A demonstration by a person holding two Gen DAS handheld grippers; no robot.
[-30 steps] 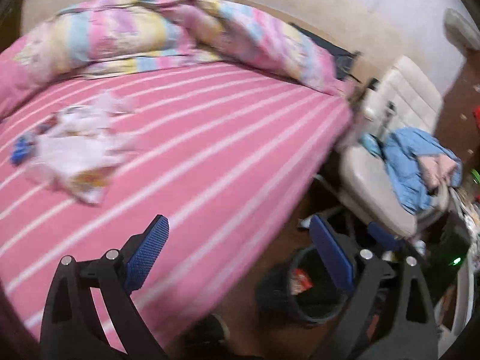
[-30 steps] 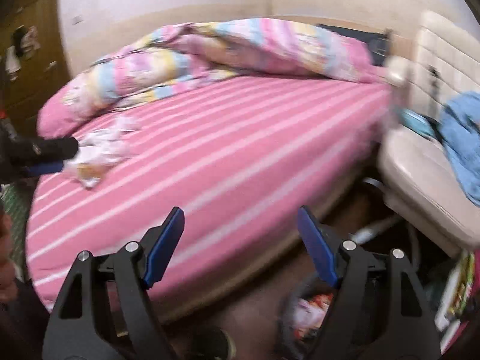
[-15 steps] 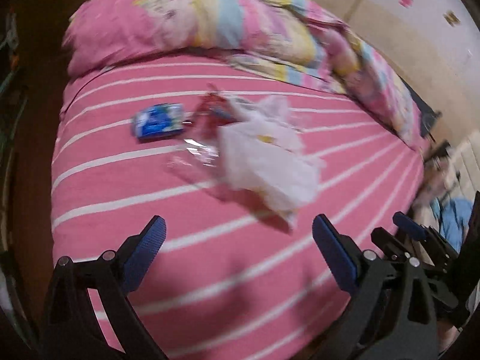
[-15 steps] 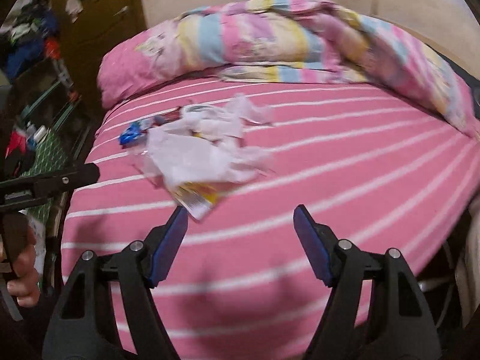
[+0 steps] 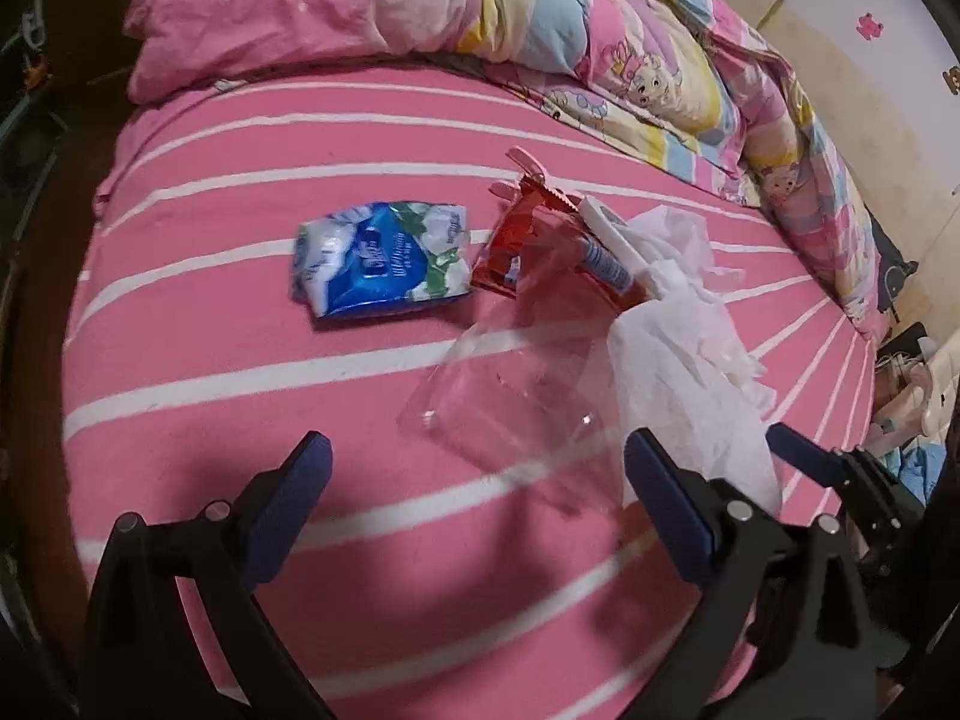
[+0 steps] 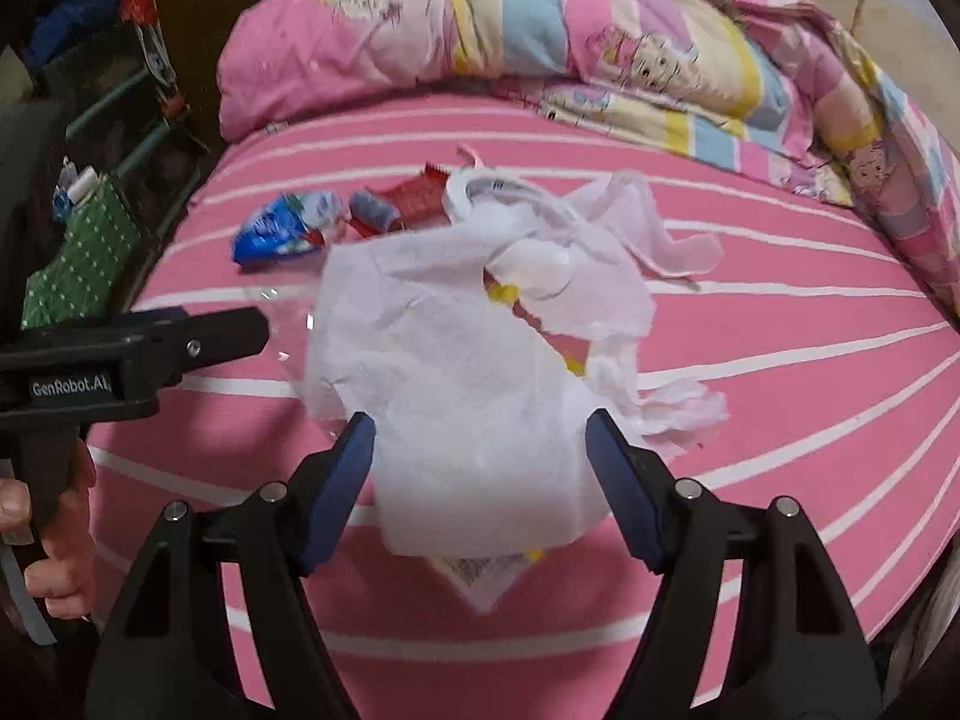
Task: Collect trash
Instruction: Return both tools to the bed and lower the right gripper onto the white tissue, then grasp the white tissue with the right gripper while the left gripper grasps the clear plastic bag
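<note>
Pink white-striped bed (image 5: 252,372) carries blue wrapper (image 5: 381,261), red wrapper (image 5: 522,240), clear plastic (image 5: 510,402), white tissue (image 6: 474,396), rolled quilt (image 5: 540,18).

The only lettering I can read is "GenRobot.AI", printed in white on the black body of the left gripper (image 6: 138,354), at the left edge of the right wrist view. The blue and white packet (image 5: 381,258), left of centre in the left wrist view, carries white writing, but it is too blurred to read. The red wrapper (image 5: 516,240) beside it has a small label, also illegible.
</note>
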